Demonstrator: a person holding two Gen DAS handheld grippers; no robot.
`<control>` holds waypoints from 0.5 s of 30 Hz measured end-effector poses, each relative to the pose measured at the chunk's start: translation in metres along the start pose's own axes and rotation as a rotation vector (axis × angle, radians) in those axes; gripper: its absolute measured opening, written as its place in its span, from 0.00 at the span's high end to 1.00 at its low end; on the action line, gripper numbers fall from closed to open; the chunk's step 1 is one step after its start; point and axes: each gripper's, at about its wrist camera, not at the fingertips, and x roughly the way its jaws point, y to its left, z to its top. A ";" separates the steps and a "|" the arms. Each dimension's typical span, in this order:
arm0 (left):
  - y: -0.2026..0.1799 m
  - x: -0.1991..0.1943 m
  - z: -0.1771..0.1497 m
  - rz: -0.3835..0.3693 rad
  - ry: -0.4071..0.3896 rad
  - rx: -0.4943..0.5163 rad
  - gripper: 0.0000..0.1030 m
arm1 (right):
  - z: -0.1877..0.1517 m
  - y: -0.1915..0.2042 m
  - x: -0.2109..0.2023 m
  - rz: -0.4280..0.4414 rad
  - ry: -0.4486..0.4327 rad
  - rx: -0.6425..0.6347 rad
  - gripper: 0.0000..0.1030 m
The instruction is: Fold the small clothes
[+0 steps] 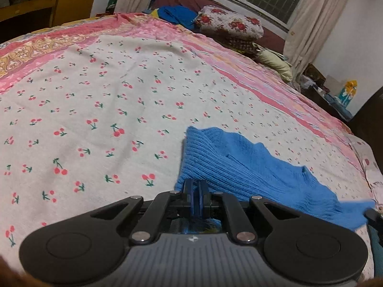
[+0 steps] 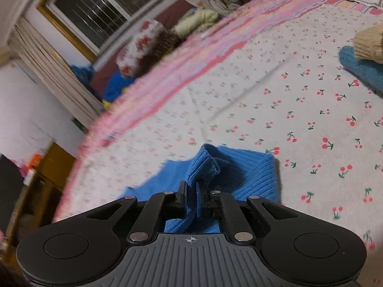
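A small blue ribbed knit garment (image 1: 241,165) lies on the cherry-print bedspread (image 1: 107,110). My left gripper (image 1: 197,189) is shut on its near left edge, with blue fabric between the fingers. The garment runs to the right, where a corner is lifted and blurred. In the right wrist view my right gripper (image 2: 190,191) is shut on a bunched fold of the same garment (image 2: 241,172) and holds it just above the bedspread (image 2: 287,100). The rest of the cloth lies flat beneath and beyond the fingers.
A teal folded cloth (image 2: 361,69) with a beige knit piece (image 2: 369,43) on top lies at the right. Floral pillows (image 1: 229,21) and blue clothes (image 1: 177,14) sit at the far side under the window. A wooden shelf (image 1: 36,2) stands at the far left.
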 end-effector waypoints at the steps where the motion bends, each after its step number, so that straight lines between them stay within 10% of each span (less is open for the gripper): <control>1: 0.000 0.001 0.000 0.004 0.001 0.001 0.85 | -0.003 -0.001 -0.006 -0.005 -0.013 -0.008 0.93; 7: -0.004 -0.002 0.003 0.022 0.014 0.043 0.85 | -0.020 -0.023 0.017 -0.105 0.093 -0.022 0.93; 15: -0.019 -0.027 0.011 0.019 -0.065 0.110 0.85 | -0.018 0.012 -0.015 -0.184 -0.025 -0.216 0.88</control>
